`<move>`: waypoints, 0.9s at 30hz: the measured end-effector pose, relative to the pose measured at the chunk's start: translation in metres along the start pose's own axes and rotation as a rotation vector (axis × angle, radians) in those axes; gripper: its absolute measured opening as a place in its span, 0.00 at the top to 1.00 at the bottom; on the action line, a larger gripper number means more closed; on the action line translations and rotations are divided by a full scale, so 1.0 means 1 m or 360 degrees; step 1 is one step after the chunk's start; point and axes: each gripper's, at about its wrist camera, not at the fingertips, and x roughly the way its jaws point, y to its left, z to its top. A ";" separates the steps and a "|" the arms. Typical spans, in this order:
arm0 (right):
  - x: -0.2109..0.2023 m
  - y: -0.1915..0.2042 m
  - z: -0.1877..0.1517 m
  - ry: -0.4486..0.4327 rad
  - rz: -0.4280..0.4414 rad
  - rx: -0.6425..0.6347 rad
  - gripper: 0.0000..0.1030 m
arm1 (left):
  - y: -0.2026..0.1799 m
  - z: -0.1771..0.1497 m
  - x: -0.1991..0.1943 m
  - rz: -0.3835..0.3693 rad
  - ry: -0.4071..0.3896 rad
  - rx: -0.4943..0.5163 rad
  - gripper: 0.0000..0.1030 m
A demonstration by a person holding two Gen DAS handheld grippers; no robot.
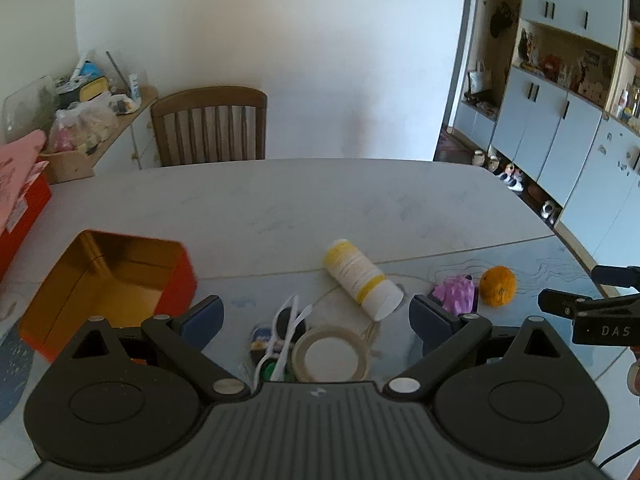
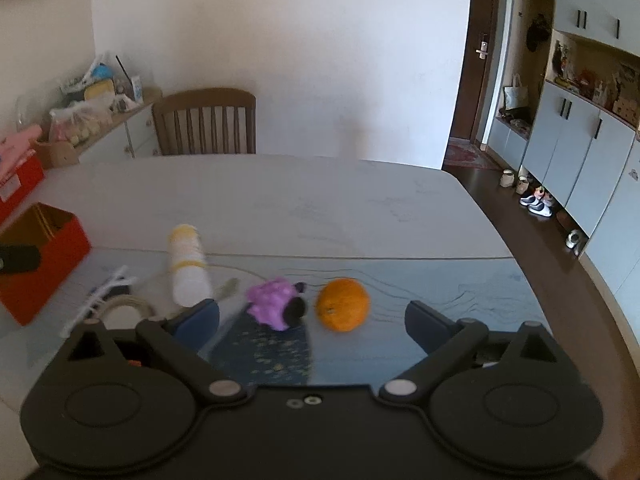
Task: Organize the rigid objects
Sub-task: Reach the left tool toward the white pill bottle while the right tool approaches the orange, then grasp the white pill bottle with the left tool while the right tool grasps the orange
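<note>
the round orange fruit (image 2: 343, 305) lies just ahead between the right gripper's (image 2: 312, 316) wide-open, empty fingers; the left gripper (image 1: 316, 316), also open, sits farther off.

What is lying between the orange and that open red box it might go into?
Several things: the purple toy right beside the orange, then the toppled white-and-yellow bottle, the tape roll and the white sunglasses, all before the red box.

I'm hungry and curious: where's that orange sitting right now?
In both wrist views, the orange lies on the table, right of the purple toy, untouched.
</note>
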 end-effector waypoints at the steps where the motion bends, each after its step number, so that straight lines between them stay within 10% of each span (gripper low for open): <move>1: 0.005 -0.005 0.000 0.0010 0.0009 -0.0002 0.08 | -0.006 0.003 0.008 0.0018 0.0007 0.0034 0.03; 27: 0.110 -0.047 -0.003 0.0243 0.0199 -0.0262 0.31 | -0.045 0.036 0.189 0.0038 0.0448 0.0015 0.04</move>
